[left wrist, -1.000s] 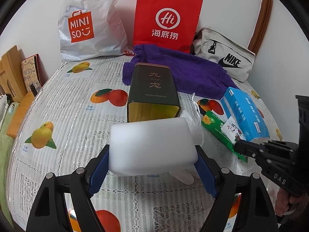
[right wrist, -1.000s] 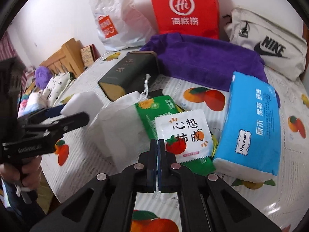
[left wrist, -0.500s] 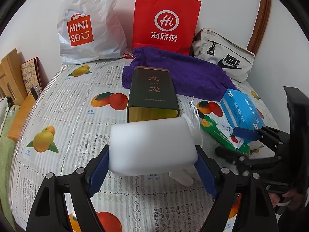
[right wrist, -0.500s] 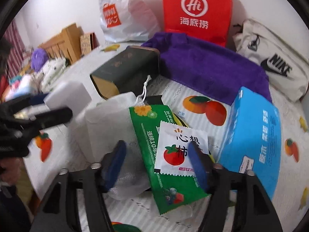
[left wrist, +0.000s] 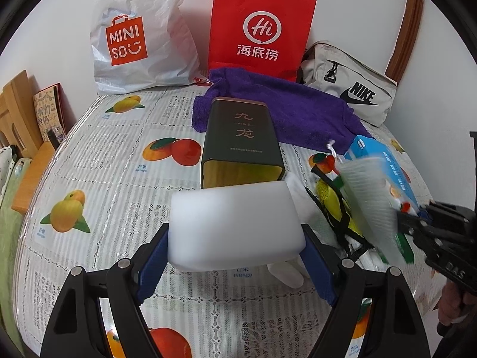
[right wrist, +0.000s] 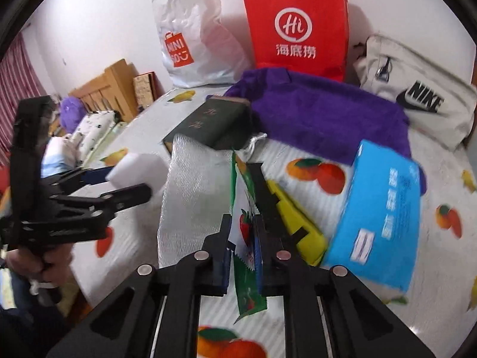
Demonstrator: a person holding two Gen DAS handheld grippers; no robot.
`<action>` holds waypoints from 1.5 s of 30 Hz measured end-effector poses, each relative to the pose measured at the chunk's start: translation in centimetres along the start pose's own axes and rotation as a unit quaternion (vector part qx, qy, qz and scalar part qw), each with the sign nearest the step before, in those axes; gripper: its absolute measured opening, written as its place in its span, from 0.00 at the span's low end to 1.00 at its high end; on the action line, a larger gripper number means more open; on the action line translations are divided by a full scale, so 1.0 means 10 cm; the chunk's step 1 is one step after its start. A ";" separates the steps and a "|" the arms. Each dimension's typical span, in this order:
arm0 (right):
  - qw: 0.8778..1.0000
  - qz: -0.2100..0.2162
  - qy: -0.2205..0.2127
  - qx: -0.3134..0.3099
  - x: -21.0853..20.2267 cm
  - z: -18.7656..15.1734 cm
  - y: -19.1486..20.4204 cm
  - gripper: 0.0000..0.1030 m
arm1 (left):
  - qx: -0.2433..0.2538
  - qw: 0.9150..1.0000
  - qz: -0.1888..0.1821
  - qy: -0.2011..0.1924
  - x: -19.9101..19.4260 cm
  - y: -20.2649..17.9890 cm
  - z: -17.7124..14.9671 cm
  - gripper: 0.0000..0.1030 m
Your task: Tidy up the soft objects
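A: Pinching the green packet (right wrist: 246,286) in the right gripper (right wrist: 241,232), with jaws just now closing to a narrow gap on it, edge-on, apparently lifted off the fruit-print cloth (right wrist: 313,155).
B: And on the other side?
A: Clamping the white foam block (left wrist: 235,223) in the left gripper (left wrist: 235,247), spread wide across its ends, just short of the dark tin (left wrist: 241,140).
B: So mid-gather, probably: two soft pieces in hand, none stowed yet.
A: Looks so. Touching the packet, a white mesh pouch (right wrist: 193,191); pinched too or not, cannot tell.
B: Next, then?
A: Carrying both somewhere, likely past the blue tissue pack (right wrist: 381,214) and purple towel (right wrist: 322,119) toward the red bag (right wrist: 298,24) or white bag (right wrist: 193,29) by the wall. Calls for a firm pinch on that thin packet and a gentle squeeze on the foam.
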State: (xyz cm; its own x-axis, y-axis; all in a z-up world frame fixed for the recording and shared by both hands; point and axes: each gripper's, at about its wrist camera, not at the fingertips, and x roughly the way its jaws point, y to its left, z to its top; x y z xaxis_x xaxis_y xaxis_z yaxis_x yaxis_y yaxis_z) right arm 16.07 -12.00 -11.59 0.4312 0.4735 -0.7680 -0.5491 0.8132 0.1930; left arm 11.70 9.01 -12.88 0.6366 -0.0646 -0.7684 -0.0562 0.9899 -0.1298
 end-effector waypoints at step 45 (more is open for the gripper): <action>0.998 -0.005 0.020 0.057 0.02 -0.55 -0.26 0.31 | 0.005 1.000 0.010 0.004 -0.09 -0.06 -0.10 0.79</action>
State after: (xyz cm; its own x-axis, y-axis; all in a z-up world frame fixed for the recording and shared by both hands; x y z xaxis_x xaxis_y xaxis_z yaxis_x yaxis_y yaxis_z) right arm 13.64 -15.92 -15.65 0.4063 0.4539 -0.7931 -0.4584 0.8520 0.2528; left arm 10.38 8.34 -12.79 0.6292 -0.0463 -0.7759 -0.0610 0.9922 -0.1086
